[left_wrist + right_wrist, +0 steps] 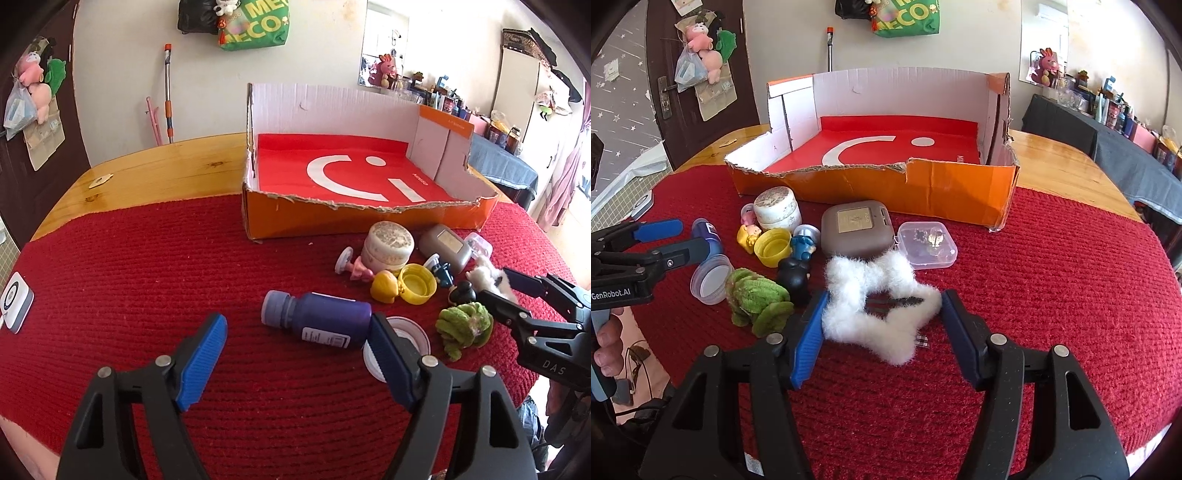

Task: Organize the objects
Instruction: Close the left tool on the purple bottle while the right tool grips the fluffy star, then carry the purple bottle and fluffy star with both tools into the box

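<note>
An orange cardboard box (369,218) with a red floor stands open on the red mat, also in the right wrist view (923,192). A purple bottle (321,319) lies on its side; my open left gripper (295,354) is around it, the right pad touching its base. A white fluffy star clip (882,317) lies between the jaws of my open right gripper (882,339). The left gripper also shows in the right wrist view (676,236), open beside the bottle (707,236).
Small items cluster before the box: a white jar (388,245), grey case (855,229), clear plastic case (927,243), yellow cap (772,247), green plush (757,301), black figure (794,277), a clear lid (711,280). A white device (13,301) lies far left.
</note>
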A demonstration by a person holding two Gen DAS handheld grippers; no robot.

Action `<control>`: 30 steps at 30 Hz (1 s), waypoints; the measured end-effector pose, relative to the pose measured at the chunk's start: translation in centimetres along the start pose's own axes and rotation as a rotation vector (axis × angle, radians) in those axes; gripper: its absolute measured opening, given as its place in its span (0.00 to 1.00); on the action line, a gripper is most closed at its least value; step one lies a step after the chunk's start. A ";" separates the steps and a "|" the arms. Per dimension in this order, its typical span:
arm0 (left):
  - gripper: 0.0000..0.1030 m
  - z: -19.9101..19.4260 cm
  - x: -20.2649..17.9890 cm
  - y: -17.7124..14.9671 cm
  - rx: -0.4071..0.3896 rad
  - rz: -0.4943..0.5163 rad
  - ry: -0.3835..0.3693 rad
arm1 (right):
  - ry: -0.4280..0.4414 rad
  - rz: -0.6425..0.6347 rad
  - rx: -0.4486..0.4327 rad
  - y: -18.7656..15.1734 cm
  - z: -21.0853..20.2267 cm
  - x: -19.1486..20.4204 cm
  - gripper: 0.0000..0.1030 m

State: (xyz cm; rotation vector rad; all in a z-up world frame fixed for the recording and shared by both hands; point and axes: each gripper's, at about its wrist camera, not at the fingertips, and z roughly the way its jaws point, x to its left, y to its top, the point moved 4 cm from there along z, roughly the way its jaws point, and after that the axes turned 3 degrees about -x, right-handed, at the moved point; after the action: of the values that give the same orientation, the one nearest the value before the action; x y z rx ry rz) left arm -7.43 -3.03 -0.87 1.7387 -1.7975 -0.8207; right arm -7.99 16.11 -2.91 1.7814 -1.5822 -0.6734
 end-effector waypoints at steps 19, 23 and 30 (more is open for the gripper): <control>0.59 0.6 0.4 0.1 0.005 0.007 -0.005 | -0.002 -0.039 -0.010 0.2 0.0 1.0 0.53; 0.59 -0.2 0.4 0.5 -0.016 0.007 -0.006 | 0.007 -0.035 -0.026 0.5 -0.5 1.1 0.52; 0.59 -1.0 -0.6 1.4 -0.043 0.030 -0.019 | 0.018 -0.034 -0.042 1.3 -0.9 1.3 0.52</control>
State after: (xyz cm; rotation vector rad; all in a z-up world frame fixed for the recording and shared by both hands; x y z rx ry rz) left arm -7.66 -2.49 0.86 1.6777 -1.8011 -0.8603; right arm -7.96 14.85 -1.25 1.7829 -1.5181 -0.6996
